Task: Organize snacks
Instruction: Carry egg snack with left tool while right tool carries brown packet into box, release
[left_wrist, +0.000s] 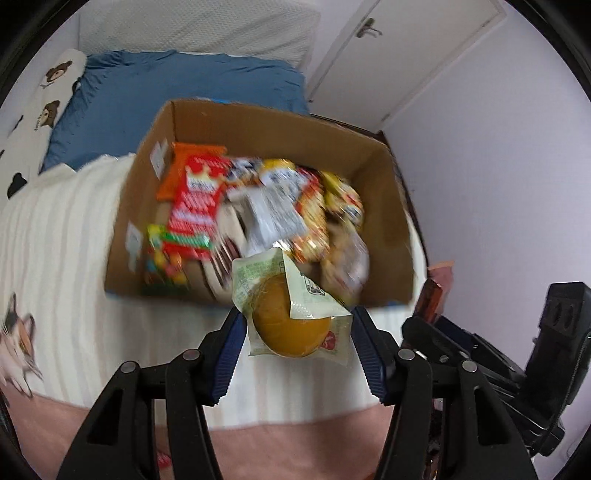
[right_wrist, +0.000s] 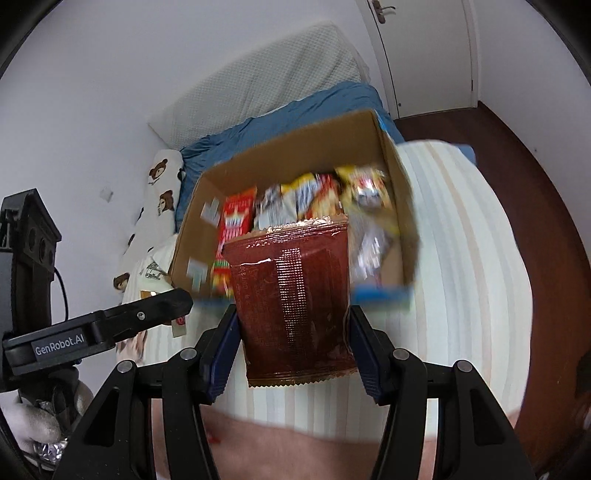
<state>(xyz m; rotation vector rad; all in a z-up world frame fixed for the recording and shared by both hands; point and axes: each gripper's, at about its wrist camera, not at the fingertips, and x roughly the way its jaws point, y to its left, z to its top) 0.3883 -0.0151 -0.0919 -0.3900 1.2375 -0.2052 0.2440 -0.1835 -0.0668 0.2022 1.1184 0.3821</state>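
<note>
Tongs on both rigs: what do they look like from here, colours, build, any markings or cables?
Both match. The left tongs and right tongs are black plastic linkage arms with silver pivot pins, ending in dark blue ribbed pads. In the right wrist view the left unit's side carries a grey label reading GenRobot.AI, with a thin black cable looping behind its body.

Both wrist cams near, share box (left_wrist: 258, 122).
</note>
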